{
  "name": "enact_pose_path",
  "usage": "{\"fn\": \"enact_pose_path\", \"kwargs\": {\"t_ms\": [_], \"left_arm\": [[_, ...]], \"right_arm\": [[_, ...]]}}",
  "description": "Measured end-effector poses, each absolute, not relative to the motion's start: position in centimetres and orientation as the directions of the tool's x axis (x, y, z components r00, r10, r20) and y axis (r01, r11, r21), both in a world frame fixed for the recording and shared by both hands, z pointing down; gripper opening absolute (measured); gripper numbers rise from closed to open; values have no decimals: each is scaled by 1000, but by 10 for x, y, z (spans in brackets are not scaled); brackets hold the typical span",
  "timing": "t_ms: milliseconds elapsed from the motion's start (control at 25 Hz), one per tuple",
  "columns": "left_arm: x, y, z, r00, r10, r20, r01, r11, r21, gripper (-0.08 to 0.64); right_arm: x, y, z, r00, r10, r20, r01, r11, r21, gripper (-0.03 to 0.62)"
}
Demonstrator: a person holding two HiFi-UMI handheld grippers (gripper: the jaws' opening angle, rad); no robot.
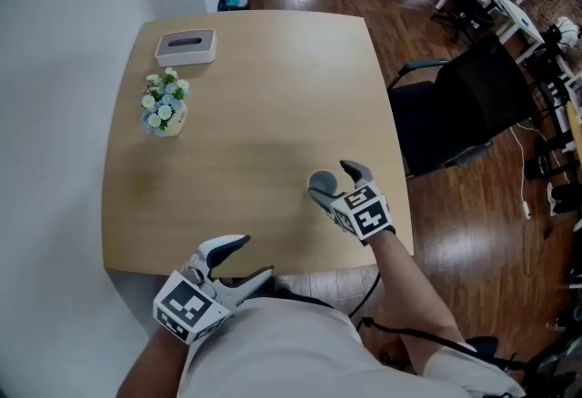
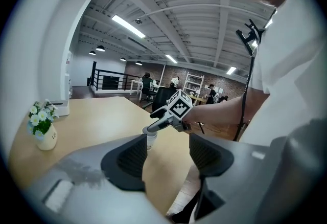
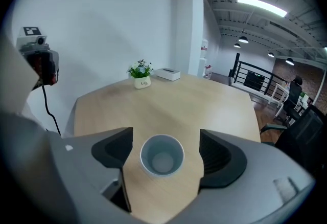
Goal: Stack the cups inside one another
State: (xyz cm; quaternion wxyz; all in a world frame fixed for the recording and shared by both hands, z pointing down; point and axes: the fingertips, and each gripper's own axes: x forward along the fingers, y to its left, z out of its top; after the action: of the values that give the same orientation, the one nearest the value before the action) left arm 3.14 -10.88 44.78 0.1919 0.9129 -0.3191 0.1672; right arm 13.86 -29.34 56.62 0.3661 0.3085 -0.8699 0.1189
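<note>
cup (image 3: 162,154), single, upright between spread fingers (image 3: 217,154) of right gripper (image 1: 329,180), untouched; left gripper (image 2: 166,154) fingers apart, empty

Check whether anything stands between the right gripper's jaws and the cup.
Nothing visible does. The cup stands upright between the open jaws of the right gripper, with only bare table in the gap on each side. The flower pot and tissue box sit far off, near the opposite edge.
</note>
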Motion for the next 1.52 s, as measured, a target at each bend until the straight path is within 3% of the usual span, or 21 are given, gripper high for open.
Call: {"fn": "enact_pose_path", "kwargs": {"t_ms": [320,640,1200,1520], "left_arm": [[50,-94,460,707,-533,464,-685,-678,266,276],[44,-47,450,737,-515,438,-652,-713,258,276],[-43,169,439,782,-501,371,-598,-771,218,276],[-50,215,431,801,-491,342,-574,-791,210,276]], "right_arm": [[148,-252,562,-614,-417,670,-586,809,-33,403],[154,-144,548,-607,-422,673,-585,811,-19,402],[112,122,499,-553,-544,631,-684,729,30,403],[120,195,474,-546,-563,620,-725,689,-12,402]]}}
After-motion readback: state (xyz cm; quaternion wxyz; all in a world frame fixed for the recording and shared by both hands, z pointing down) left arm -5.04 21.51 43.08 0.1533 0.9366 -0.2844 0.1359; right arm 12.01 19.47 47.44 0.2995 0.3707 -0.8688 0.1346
